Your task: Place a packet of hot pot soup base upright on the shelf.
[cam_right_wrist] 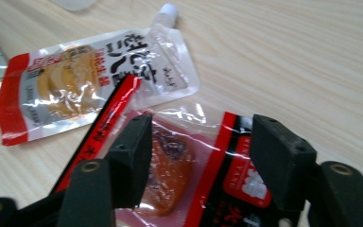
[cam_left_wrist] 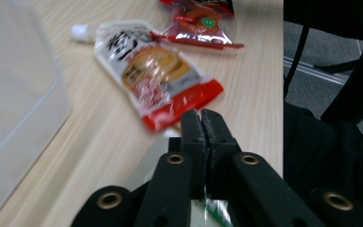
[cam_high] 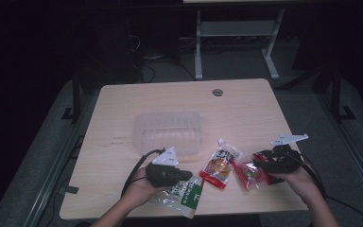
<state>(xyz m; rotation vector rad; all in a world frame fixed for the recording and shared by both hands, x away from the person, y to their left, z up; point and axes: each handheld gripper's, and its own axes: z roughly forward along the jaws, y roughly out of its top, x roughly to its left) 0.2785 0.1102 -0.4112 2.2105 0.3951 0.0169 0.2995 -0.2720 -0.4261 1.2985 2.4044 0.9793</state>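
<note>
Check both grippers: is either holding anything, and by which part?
Left gripper is shut on the green packet's edge. Right gripper stands open over the red packet, holding nothing.

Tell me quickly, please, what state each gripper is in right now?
Left gripper: shut on the green pouch.
Right gripper: open, over the red packet.

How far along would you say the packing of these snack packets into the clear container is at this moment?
Nothing looks packed yet: the clear container holds no packet. In hand: the left claw is shut on the green packet at the table's near edge, and the right claw stands open over the red packet. Left to do: all three packets, including the spouted pouch, lie outside the container.
</note>
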